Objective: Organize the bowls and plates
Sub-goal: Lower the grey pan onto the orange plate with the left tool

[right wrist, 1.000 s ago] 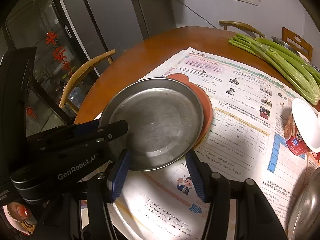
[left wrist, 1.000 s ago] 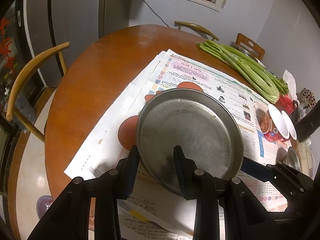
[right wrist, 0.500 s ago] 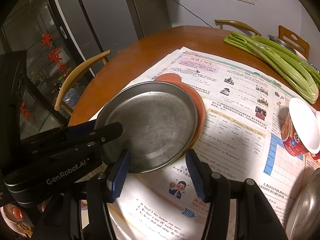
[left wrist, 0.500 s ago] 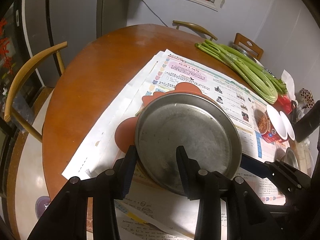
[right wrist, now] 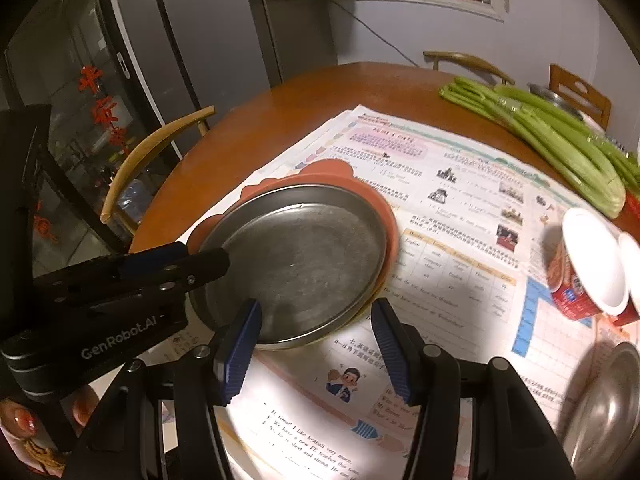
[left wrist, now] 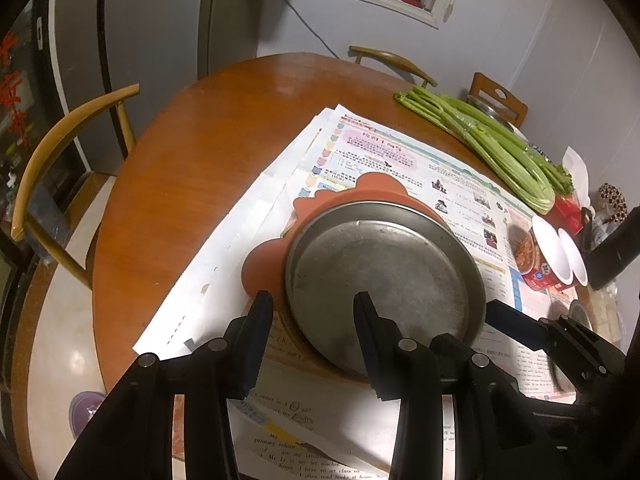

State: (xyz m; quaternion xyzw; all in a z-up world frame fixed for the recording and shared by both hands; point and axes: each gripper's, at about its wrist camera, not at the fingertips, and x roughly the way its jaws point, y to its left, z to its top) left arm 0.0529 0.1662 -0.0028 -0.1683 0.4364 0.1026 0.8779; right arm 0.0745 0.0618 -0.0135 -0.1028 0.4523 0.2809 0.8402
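Note:
A round steel plate [left wrist: 384,276] lies on an orange plate [left wrist: 262,266] with a scalloped rim, on newspapers on the round wooden table. My left gripper [left wrist: 310,308] straddles the steel plate's near left rim with its jaws apart. In the right wrist view the steel plate [right wrist: 304,256] and the orange plate [right wrist: 332,170] show at centre, with the left gripper [right wrist: 208,264] at the plate's left rim. My right gripper [right wrist: 316,316] is open and empty just in front of the plate. Another steel dish [right wrist: 608,404] sits at the lower right.
Celery stalks [left wrist: 492,148] lie at the table's far right. Red instant-noodle cups [right wrist: 588,264] with white lids lie on their sides at the right. Wooden chairs [left wrist: 48,152] stand around the table. Newspapers [right wrist: 452,208] cover the table's middle.
The steel plate has come down from its tilted, lifted pose onto the orange plate. The left gripper's jaws have spread wider around its rim. The right gripper has stayed open in front.

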